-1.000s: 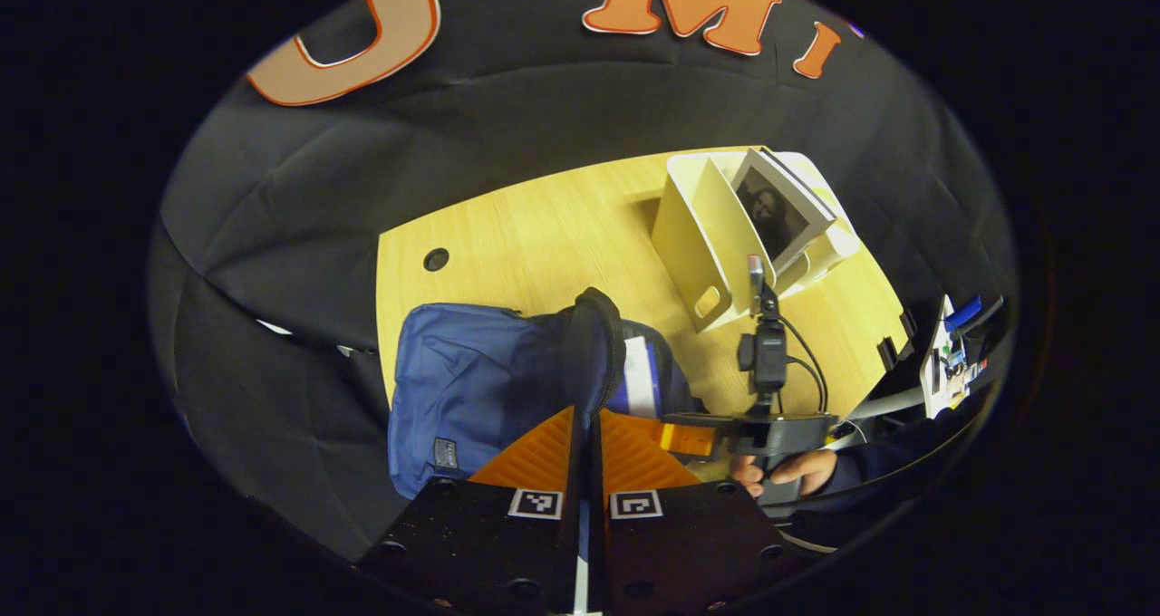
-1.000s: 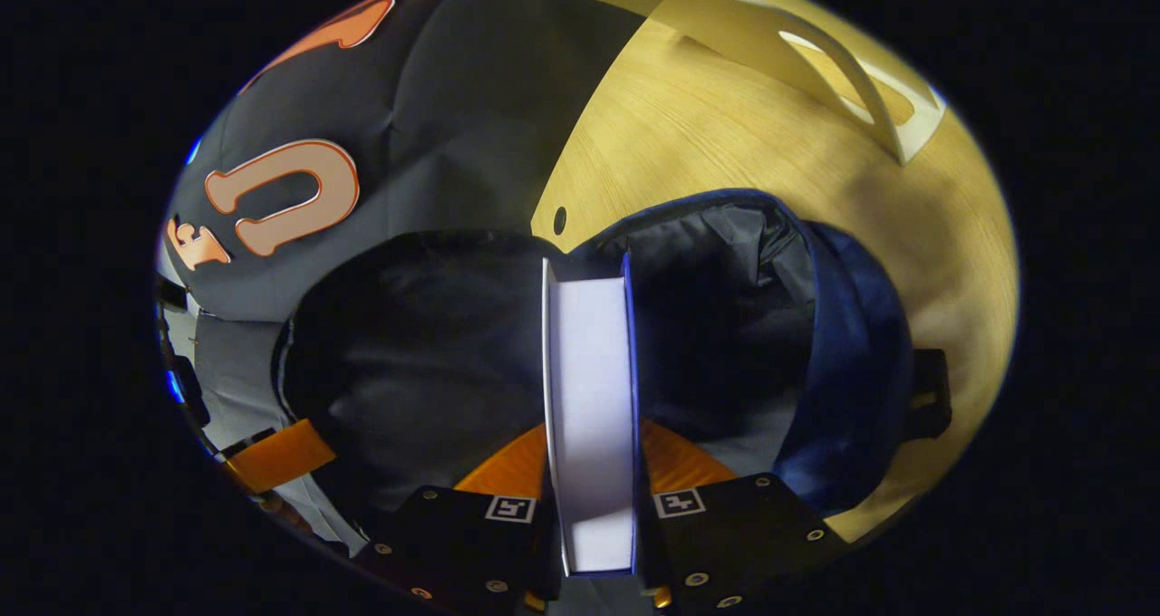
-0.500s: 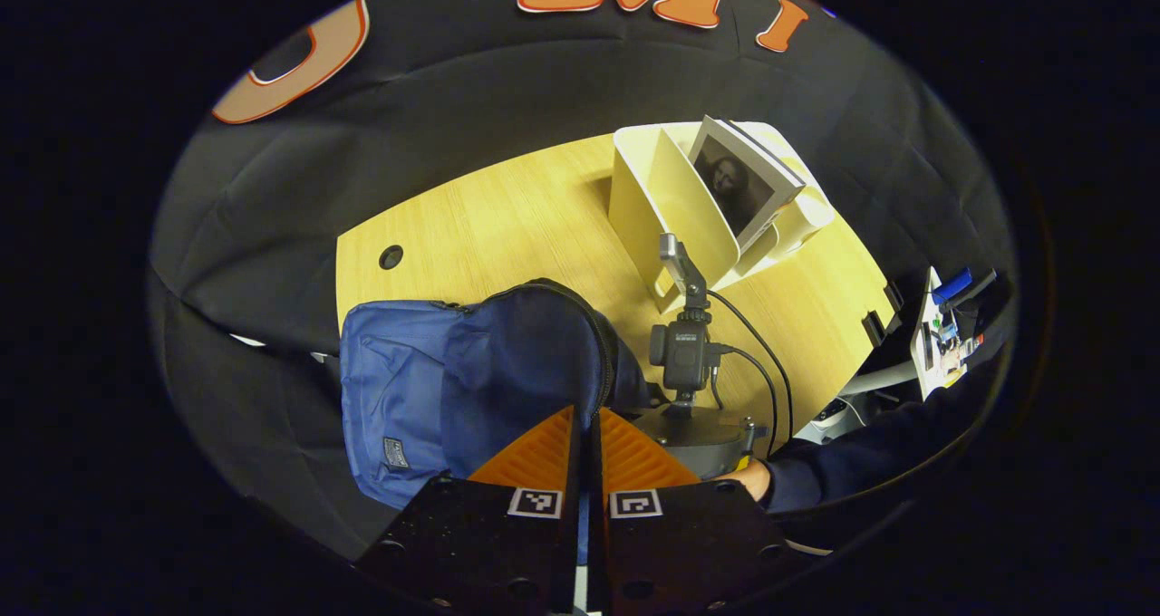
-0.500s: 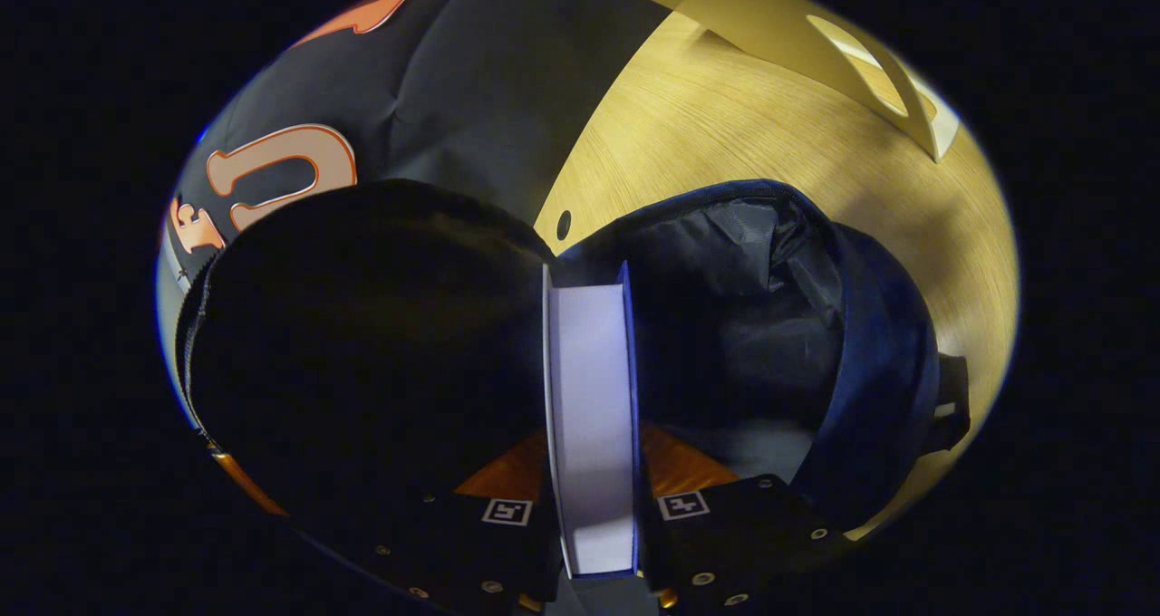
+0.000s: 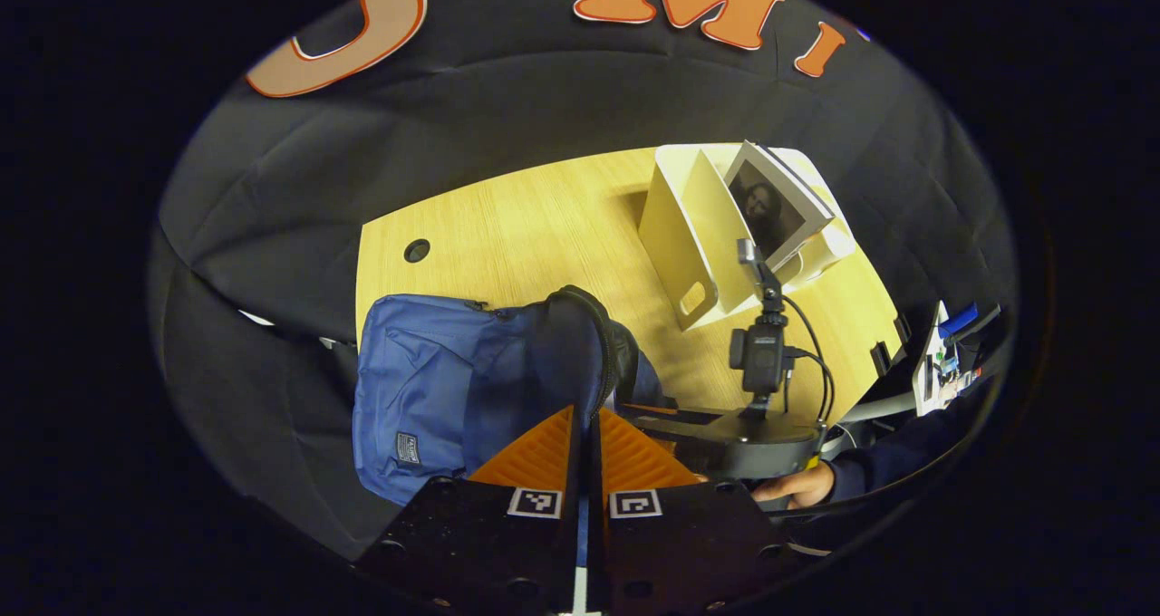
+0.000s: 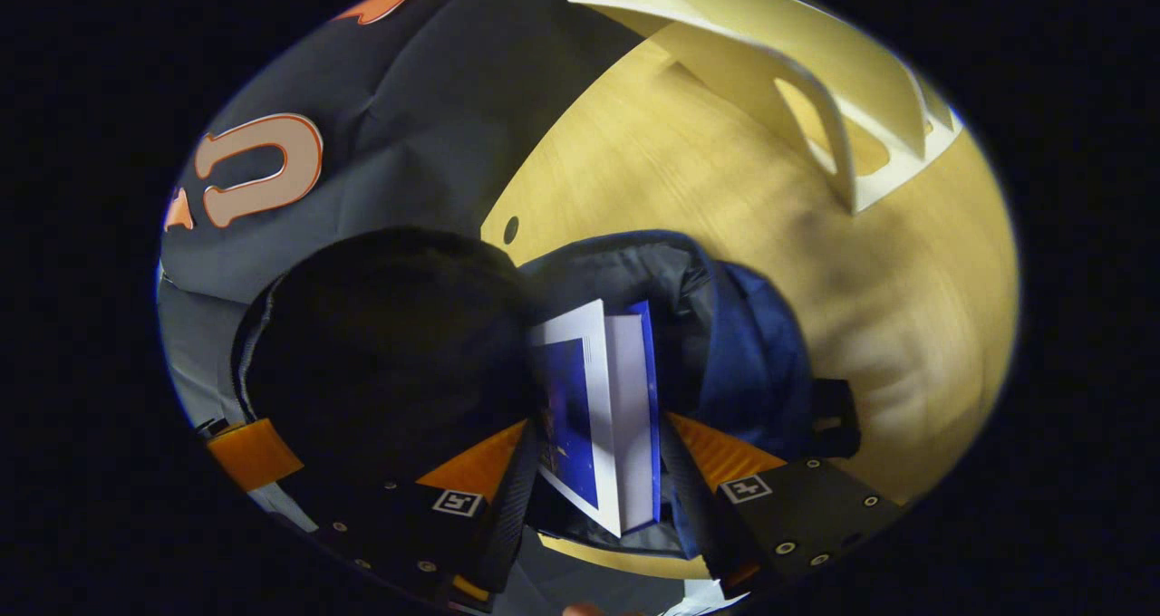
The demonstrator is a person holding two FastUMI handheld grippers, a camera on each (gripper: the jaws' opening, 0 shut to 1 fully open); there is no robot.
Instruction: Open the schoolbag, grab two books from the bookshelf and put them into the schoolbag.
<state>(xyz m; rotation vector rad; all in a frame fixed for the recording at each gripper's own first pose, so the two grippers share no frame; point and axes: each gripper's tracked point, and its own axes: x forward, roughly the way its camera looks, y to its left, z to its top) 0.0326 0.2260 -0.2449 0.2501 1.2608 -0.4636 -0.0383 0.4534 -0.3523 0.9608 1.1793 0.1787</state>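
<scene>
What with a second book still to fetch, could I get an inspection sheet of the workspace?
Surface: wooden table, one round hole.
Job's things: blue schoolbag open, first book inside; second book leaning in the bookshelf.
Clutter: nothing seen.
Grippers: left gripper shut on the schoolbag's flap; right gripper open, fingers either side of the first book.
Cables: black cable by the right gripper's camera.
Surroundings: black cloth wall.

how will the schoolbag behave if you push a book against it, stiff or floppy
Probably floppy: the schoolbag is creased cloth, and its flap sags where the left tongs pinch it. It likely slides on the smooth table.
</scene>
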